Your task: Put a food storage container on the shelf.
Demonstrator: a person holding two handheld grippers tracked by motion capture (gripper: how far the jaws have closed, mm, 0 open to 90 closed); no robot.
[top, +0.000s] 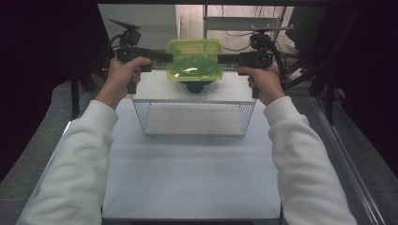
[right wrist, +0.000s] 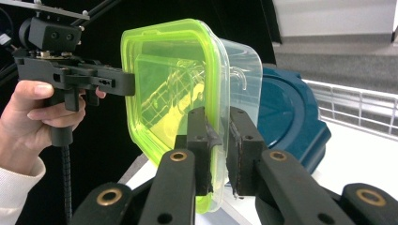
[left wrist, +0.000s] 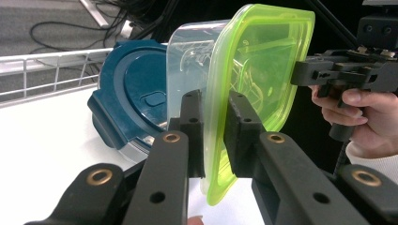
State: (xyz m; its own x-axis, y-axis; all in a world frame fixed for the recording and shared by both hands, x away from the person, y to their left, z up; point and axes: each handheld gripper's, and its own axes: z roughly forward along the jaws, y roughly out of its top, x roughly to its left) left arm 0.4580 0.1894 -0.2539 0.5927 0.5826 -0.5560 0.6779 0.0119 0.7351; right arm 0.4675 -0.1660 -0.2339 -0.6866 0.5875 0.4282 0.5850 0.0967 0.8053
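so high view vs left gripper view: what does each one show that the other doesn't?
High view alone: the wire basket standing on the white table, both white sleeves, and the left gripper and right gripper clamping opposite edges of the container. Left gripper view alone: its own pads pressed on the green lid's rim, and the clear tub under that lid. Shared: the green-lidded container, lifted, and the dark blue lidded container behind it.
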